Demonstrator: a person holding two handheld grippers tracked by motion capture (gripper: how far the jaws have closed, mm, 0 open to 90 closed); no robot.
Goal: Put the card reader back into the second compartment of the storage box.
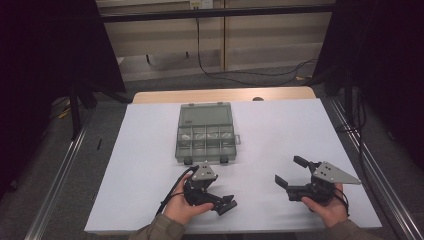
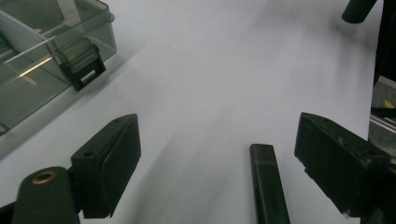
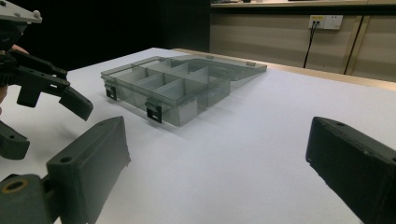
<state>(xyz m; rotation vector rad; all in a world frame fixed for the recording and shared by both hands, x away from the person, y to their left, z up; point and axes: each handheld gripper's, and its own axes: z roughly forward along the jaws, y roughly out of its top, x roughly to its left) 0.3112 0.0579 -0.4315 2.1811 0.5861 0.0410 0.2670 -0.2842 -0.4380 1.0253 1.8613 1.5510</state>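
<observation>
A smoky clear compartment box (image 1: pixel 205 134) lies in the middle of the white sheet with its lid (image 1: pixel 204 113) folded back flat and two black latches on its near wall. My left gripper (image 1: pixel 226 204) is held low just in front of the box, pointing right, jaws open. In the left gripper view the left gripper (image 2: pixel 217 163) has bare sheet between its jaws plus a narrow black bar (image 2: pixel 268 186) that I cannot identify; the box corner (image 2: pixel 46 51) is at upper left. My right gripper (image 1: pixel 290 171) hovers open at the right, pointing toward the box (image 3: pixel 177 88).
The white sheet (image 1: pixel 280 125) covers the table, with a wooden edge (image 1: pixel 225 95) at the far side. Metal rails run along both sides of the table. Cables lie on the floor beyond it. The right gripper view shows the left gripper (image 3: pixel 42 88) at its left edge.
</observation>
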